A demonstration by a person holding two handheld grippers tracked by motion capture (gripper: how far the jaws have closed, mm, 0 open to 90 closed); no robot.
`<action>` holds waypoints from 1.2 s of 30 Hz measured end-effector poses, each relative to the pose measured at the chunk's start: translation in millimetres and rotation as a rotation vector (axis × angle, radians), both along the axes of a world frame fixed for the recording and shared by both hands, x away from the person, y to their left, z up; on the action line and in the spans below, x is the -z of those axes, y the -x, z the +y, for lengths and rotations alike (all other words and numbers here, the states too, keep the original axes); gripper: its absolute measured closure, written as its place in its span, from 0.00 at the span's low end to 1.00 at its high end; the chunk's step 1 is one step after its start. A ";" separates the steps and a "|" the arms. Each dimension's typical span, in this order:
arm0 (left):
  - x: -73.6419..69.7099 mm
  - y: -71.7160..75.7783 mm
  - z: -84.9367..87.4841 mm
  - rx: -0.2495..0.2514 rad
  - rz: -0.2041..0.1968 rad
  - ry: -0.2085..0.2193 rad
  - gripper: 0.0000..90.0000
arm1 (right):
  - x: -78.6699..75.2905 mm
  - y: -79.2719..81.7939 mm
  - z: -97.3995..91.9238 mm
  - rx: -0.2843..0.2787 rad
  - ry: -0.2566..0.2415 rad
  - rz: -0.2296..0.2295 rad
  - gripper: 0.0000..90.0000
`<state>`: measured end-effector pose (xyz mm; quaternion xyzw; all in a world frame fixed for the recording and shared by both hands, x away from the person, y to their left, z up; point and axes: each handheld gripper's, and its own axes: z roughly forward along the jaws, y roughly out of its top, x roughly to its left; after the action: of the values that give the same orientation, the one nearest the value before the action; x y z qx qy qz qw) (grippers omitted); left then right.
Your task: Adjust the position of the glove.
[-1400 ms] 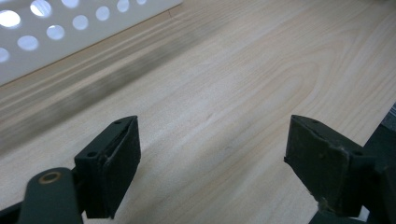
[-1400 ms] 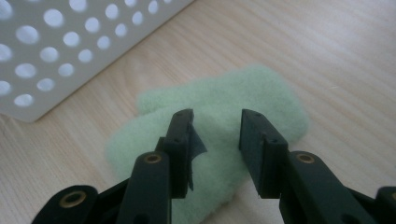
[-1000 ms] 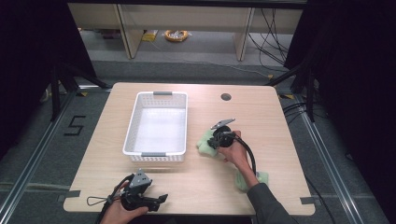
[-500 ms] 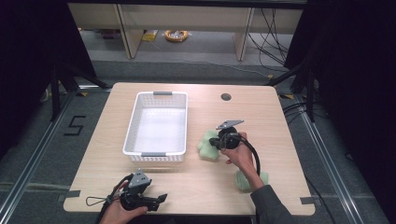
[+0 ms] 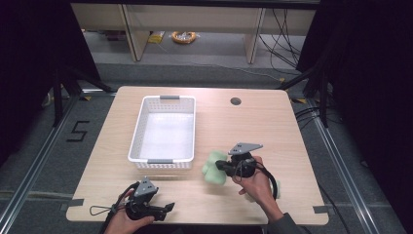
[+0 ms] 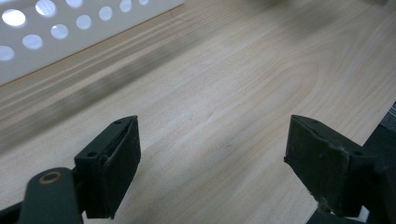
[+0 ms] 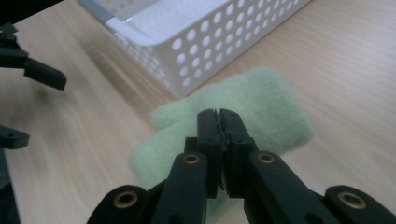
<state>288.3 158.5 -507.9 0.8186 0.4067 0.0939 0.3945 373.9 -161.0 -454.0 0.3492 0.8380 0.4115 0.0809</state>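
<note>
High view: pale wood tabletop (image 5: 272, 122) on grey floor (image 5: 204, 68); my right tongs (image 7: 218, 113) clench green cloth (image 7: 261, 107), left tongs (image 6: 210, 154) gape.

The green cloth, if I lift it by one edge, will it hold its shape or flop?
The cloth looks fuzzy and lies folded on itself, so it will probably droop and unfold. It seems light and unlikely to slip from the shut right gripper. Pushed, it would likely bunch up rather than slide against the basket.
</note>
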 end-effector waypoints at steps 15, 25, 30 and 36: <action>-2.3 -1.2 1.4 -0.006 -0.030 -0.013 0.21 | 29.6 32.9 10.0 -0.015 -0.016 0.086 0.98; -4.8 4.7 -14.3 0.065 -0.021 0.043 0.26 | 42.8 46.5 9.6 0.033 0.034 0.086 0.89; -4.4 10.1 -28.9 0.074 -0.053 0.097 0.33 | 40.2 48.5 9.1 0.022 0.044 0.096 0.76; -2.0 9.8 -53.9 0.149 -0.056 0.094 0.39 | 23.1 36.0 -8.1 0.021 0.040 0.035 0.73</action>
<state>278.5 104.5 -505.9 0.8244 0.3375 0.0679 0.4494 337.9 -169.0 -477.1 0.3634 0.8436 0.3875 0.0778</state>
